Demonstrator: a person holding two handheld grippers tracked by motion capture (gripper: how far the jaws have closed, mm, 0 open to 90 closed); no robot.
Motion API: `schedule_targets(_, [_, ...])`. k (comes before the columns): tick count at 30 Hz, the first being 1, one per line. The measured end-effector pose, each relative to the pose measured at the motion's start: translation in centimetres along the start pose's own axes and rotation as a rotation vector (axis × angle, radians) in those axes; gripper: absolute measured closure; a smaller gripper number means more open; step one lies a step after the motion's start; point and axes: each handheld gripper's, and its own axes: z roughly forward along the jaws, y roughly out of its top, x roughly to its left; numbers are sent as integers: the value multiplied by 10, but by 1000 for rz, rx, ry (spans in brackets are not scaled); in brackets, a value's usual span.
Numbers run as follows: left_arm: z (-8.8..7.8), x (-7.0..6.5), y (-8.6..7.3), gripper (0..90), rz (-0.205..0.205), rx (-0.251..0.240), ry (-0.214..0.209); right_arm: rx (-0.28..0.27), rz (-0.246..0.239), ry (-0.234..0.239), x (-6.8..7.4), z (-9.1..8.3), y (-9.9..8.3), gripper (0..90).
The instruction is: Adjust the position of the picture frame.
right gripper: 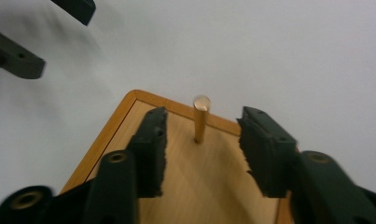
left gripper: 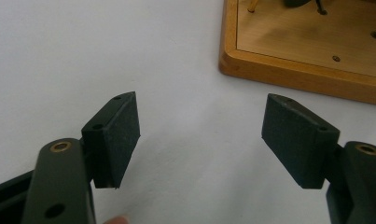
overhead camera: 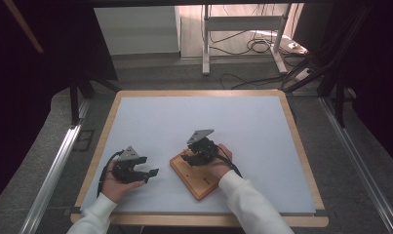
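The high view looks down and forward over my table (overhead camera: 150, 117). My left gripper view skims the tabletop, catching the board (left gripper: 288, 70) at upper right; my right gripper view hovers close above that board (right gripper: 209, 186).

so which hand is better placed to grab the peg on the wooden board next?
Right. Its tongs hang over the wooden board, open, with the upright peg between and just ahead of them. The left tongs sit open over bare table, beside the board.
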Motion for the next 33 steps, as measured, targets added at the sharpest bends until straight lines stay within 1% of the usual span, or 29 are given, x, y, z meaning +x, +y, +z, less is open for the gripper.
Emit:
schedule_targets(1, [0, 0, 0, 275, 1, 0, 1, -12, 21, -9, -2, -7, -3, 421])
schedule_targets(2, [0, 0, 0, 276, 0, 0, 1, -36, 68, -9, -8, -22, -11, 407])
schedule_targets(4, [1, -1, 0, 276, 3, 3, 2, -51, 109, -6, -13, -36, -19, 406])
schedule_targets(5, [1, -1, 0, 275, 3, 3, 2, -51, 109, -6, -13, -36, -19, 406])
schedule_targets(7, [1, -1, 0, 275, 5, 5, 2, -62, 151, -17, -18, -52, -31, 410])
schedule_targets(8, [2, -1, 0, 275, 5, 5, 3, -65, 176, -35, -22, -65, -43, 416])
schedule_targets(12, [2, -2, 0, 275, 5, 5, 5, -63, 211, -63, -26, -86, -66, 448])
schedule_targets(13, [2, -2, 0, 275, 0, 4, 5, -66, 223, -64, -27, -90, -73, 460])
schedule_targets(14, [2, -2, 0, 275, 0, 4, 5, -66, 223, -64, -27, -90, -73, 460])
schedule_targets(15, [2, -2, 0, 275, 2, 4, 6, -64, 244, -68, -28, -97, -87, 499])
schedule_targets(17, [3, -3, 0, 275, 6, 5, 6, -43, 251, -65, -29, -100, -95, 523])
schedule_targets(19, [2, -3, 0, 275, 6, 2, 7, -23, 252, -64, -29, -102, -104, 583])
schedule_targets(20, [2, -3, 0, 275, 6, 2, 7, -23, 252, -64, -29, -102, -104, 583])
schedule_targets(21, [2, -2, 0, 275, 5, 2, 6, -13, 250, -60, -28, -102, -107, 608])
schedule_targets(23, [2, -2, 0, 275, 5, 3, 7, 18, 230, -60, -27, -102, -113, 684])
schedule_targets(25, [2, -3, 0, 275, 7, 1, 6, 36, 211, -60, -26, -103, -115, 772])
schedule_targets(26, [2, -3, 0, 275, 7, 1, 6, 40, 210, -61, -26, -104, -115, 796])
schedule_targets(27, [2, -3, 0, 275, 7, 1, 7, 40, 210, -61, -26, -104, -115, 796])
schedule_targets(31, [2, -3, 0, 275, 7, 0, 7, 44, 207, -46, -26, -105, -114, 892])
schedule_targets(33, [2, -3, 0, 275, 8, 2, 7, 57, 204, -25, -26, -104, -114, 898])
